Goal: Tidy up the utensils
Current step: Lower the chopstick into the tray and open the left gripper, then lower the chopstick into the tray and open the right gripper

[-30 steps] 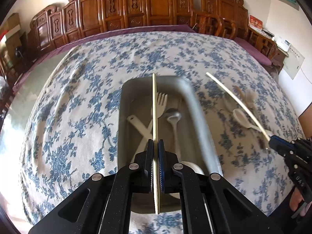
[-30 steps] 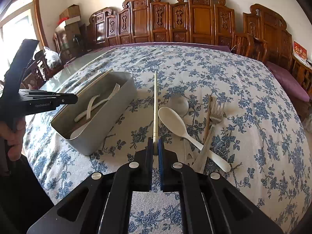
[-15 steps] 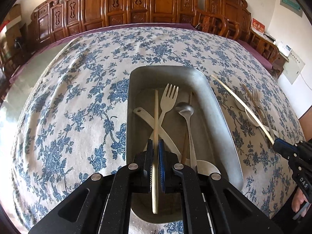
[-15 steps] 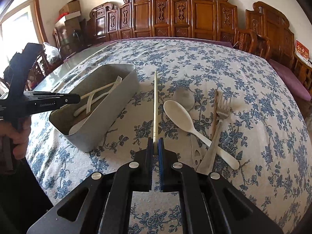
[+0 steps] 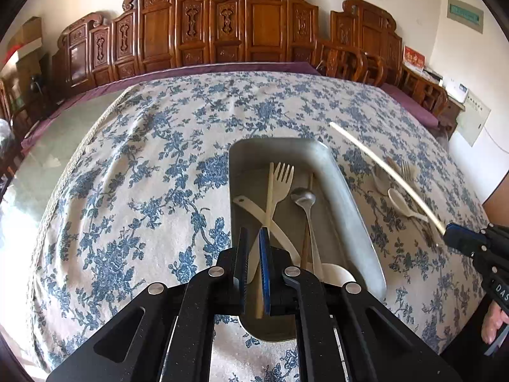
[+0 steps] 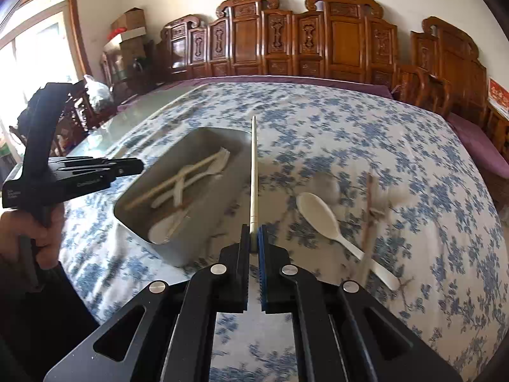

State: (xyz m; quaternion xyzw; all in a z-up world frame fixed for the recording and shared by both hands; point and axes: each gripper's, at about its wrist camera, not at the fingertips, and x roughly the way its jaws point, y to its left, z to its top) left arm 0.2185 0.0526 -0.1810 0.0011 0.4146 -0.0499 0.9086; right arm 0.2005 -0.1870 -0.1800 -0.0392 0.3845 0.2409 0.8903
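A grey metal tray (image 5: 350,210) on the flowered cloth holds a cream fork (image 5: 283,175), a metal spoon (image 5: 303,197), a white spoon and a pale chopstick (image 5: 269,197) lying loose. My left gripper (image 5: 253,232) hovers over the tray's near end, its jaws a little apart with nothing between them. My right gripper (image 6: 254,232) is shut on a second pale chopstick (image 6: 253,175), which points forward just right of the tray (image 6: 191,245). The left gripper (image 6: 140,166) shows at the left of the right wrist view.
On the cloth right of the tray lie a white spoon (image 6: 318,213), a metal spoon (image 6: 327,184) and blurred forks (image 6: 370,222). Carved wooden chairs (image 6: 286,41) line the table's far edge. Bare glass tabletop (image 5: 47,165) shows at the left.
The chopstick has left my left gripper and now lies in the tray. The right gripper has carried its chopstick closer to the tray.
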